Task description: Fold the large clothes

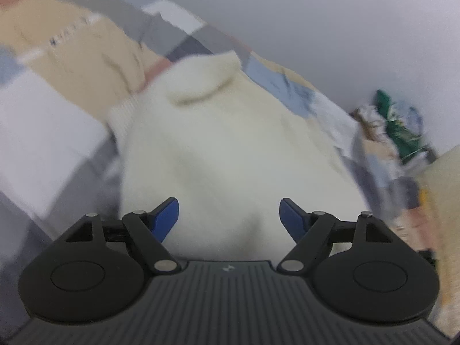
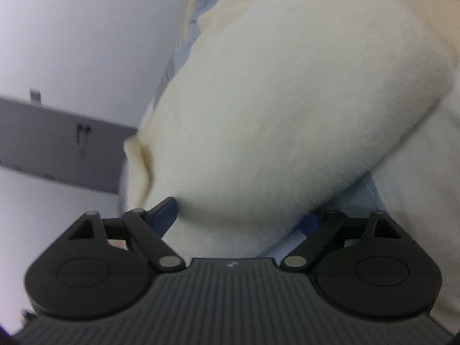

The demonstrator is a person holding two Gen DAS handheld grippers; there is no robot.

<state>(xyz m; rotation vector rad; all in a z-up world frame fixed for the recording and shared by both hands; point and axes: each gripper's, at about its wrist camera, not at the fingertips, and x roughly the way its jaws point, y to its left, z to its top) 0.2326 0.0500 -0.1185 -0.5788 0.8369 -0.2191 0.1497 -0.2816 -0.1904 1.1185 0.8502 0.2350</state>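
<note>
A large cream-white fleece garment (image 1: 224, 143) lies bunched on a patchwork bed cover (image 1: 161, 31); its collar or hood edge (image 1: 201, 86) points away. My left gripper (image 1: 229, 218) is open, its blue pads (image 1: 165, 220) spread wide just above the near part of the garment. In the right wrist view the same garment (image 2: 287, 100) fills most of the frame. My right gripper (image 2: 238, 215) is open with the fabric bulging between its fingers; the left blue pad (image 2: 166, 211) shows, the right pad is mostly hidden by fabric.
A beige garment (image 1: 72, 51) lies on the bed to the left. A heap of mixed clothes (image 1: 396, 132) sits at the right by the white wall (image 1: 316, 14). A grey wall strip (image 2: 57, 143) shows in the right wrist view.
</note>
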